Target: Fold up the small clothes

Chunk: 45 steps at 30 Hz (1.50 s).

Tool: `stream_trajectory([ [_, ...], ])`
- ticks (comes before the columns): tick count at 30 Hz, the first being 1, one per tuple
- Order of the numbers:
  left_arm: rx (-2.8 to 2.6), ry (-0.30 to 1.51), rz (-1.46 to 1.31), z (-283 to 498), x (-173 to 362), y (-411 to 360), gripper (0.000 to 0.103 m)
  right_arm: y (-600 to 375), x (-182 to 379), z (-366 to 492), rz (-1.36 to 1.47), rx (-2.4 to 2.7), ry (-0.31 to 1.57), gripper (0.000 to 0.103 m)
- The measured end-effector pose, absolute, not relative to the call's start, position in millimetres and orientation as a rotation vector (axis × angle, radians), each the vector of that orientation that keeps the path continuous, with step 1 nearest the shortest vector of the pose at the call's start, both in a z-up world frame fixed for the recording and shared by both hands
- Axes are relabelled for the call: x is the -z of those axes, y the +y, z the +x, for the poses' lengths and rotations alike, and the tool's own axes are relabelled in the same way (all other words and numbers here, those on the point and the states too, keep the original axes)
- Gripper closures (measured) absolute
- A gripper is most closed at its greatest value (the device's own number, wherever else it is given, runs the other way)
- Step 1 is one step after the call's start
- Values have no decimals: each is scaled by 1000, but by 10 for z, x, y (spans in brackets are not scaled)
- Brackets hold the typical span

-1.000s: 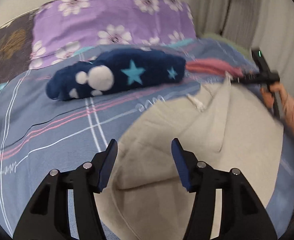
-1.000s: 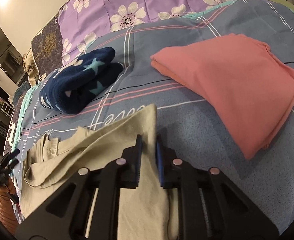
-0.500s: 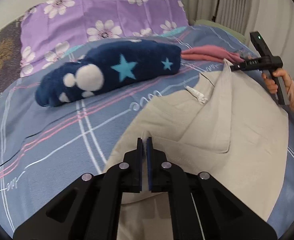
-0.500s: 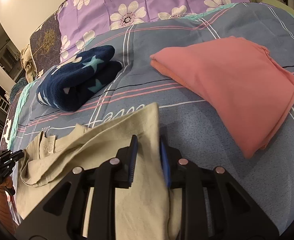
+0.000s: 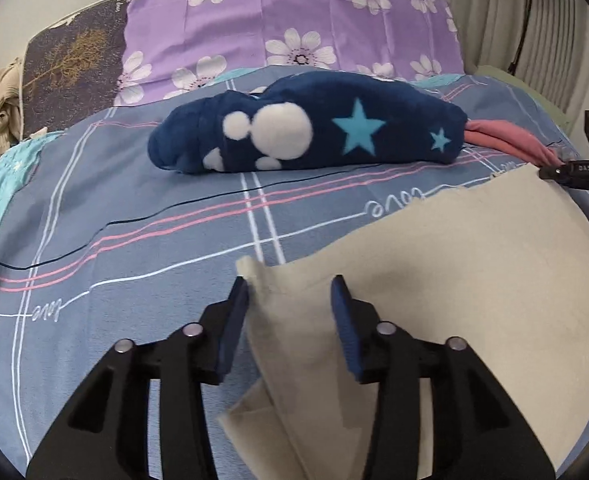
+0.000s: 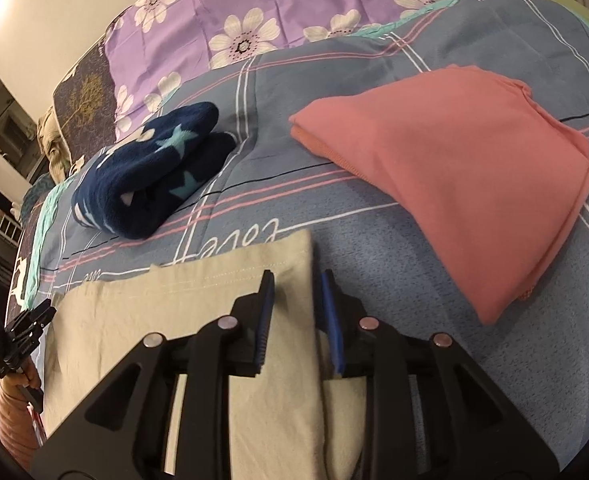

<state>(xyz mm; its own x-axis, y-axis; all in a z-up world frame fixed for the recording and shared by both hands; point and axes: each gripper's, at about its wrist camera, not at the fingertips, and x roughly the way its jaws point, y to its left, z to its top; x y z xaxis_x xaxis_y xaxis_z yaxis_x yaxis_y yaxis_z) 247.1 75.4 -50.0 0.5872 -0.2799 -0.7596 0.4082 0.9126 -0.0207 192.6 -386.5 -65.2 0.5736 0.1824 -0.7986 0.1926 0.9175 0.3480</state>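
Beige garment [image 5: 474,280], one of three clothes on the bed [image 5: 114,240], lies flat at the near edge of the blue plaid cover. It is folded into a broad strip whose long axis runs from one gripper to the other, its far hem straight and roughly parallel to the pillows. In the right wrist view a stitched hem shows along that far edge, and the corner sits just short of the word "love" printed on the cover.

Left gripper [image 5: 290,300] has just been opening; its jaws now stand apart with a raised corner of the beige cloth between them, the left pad about at the cloth's edge, the right pad clear of it. Right gripper [image 6: 294,292] has also just been opening; its jaws are parted over the garment's other end, the cloth lying between them, neither pad pressing on it.

One navy fleece [image 5: 306,132], with white dots and light blue stars, is folded into a roll farther back, lying crosswise. One pink garment [image 6: 454,172] lies folded flat to the right, apart from the beige one. Two pillows stand at the head: one purple with flowers [image 5: 294,20], one dark with a gold tree [image 5: 74,68].
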Motion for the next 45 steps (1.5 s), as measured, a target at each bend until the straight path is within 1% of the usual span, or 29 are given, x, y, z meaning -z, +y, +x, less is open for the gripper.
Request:
stream_trajectory([
  [1, 413, 870, 151, 2475, 518, 755, 44, -3854, 669, 1953, 433, -13, 978, 65],
  [2, 426, 898, 135, 2522, 550, 737, 44, -3839, 680, 1972, 435, -23, 984, 59],
  [3, 427, 923, 121, 2557, 591, 729, 44, -3817, 691, 2004, 428, -23, 984, 60],
  [4, 428, 936, 112, 2574, 625, 721, 49, -3786, 694, 2030, 414, -23, 986, 68],
  [5, 431, 939, 107, 2576, 638, 697, 75, -3758, 692, 2042, 408, -31, 990, 96],
  [6, 435, 932, 110, 2549, 618, 668, 90, -3733, 647, 2026, 402, -23, 970, 99],
  [9, 398, 878, 178, 2415, 529, 592, 90, -3718, 441, 1911, 360, 2, 868, 99],
  [10, 379, 875, 231, 2388, 547, 547, 90, -3722, 435, 1910, 336, 25, 870, 99],
  [11, 339, 878, 313, 2357, 602, 483, 83, -3738, 461, 1913, 307, 78, 892, 95],
  [12, 320, 876, 343, 2330, 621, 461, 75, -3764, 490, 1897, 303, 108, 916, 88],
  [14, 279, 855, 370, 2199, 553, 456, 65, -3832, 523, 1771, 353, 121, 937, 87],
  [16, 326, 825, 311, 1991, 391, 555, 58, -3848, 484, 1441, 370, 93, 909, 87],
  [17, 335, 796, 266, 1819, 289, 648, 47, -3859, 475, 1312, 360, 82, 899, 85],
  [18, 325, 778, 238, 1672, 229, 736, 41, -3847, 468, 1071, 336, 77, 889, 80],
  [21, 309, 772, 131, 1182, 147, 1067, 41, -3837, 509, 423, 293, 80, 891, 77],
  [25, 329, 825, -27, 531, 235, 1422, 41, -3832, 582, -259, 300, 100, 910, 76],
  [26, 348, 837, -56, 351, 272, 1457, 41, -3827, 587, -368, 303, 107, 910, 73],
  [27, 368, 846, -76, 230, 301, 1464, 43, -3803, 582, -503, 308, 112, 908, 70],
  [28, 388, 855, -92, 136, 339, 1458, 45, -3772, 576, -615, 311, 112, 905, 69],
  [29, 411, 872, -98, 39, 388, 1422, 50, -3749, 578, -680, 311, 112, 904, 67],
  [30, 422, 885, -97, 0, 433, 1387, 51, -3715, 578, -756, 313, 108, 904, 66],
  [32, 427, 918, -97, -39, 544, 1322, 51, -3664, 589, -812, 318, 102, 906, 66],
  [34, 423, 927, -122, 9, 609, 1307, 57, -3600, 582, -849, 341, 92, 904, 64],
  [35, 431, 921, -157, 58, 632, 1308, 70, -3577, 566, -828, 351, 82, 903, 62],
  [36, 432, 916, -179, 91, 646, 1312, 95, -3527, 555, -846, 360, 67, 898, 60],
  [38, 416, 894, -191, 116, 581, 1297, 95, -3417, 535, -896, 340, 58, 900, 59],
  [40, 395, 815, -125, 32, 355, 1256, 96, -3360, 512, -934, 308, 57, 901, 57],
  [42, 386, 738, -51, -88, 79, 1221, 98, -3324, 489, -980, 276, 62, 898, 50],
  [45, 336, 762, 44, -77, 82, 1248, 103, -3366, 509, -999, 291, 77, 902, 50],
])
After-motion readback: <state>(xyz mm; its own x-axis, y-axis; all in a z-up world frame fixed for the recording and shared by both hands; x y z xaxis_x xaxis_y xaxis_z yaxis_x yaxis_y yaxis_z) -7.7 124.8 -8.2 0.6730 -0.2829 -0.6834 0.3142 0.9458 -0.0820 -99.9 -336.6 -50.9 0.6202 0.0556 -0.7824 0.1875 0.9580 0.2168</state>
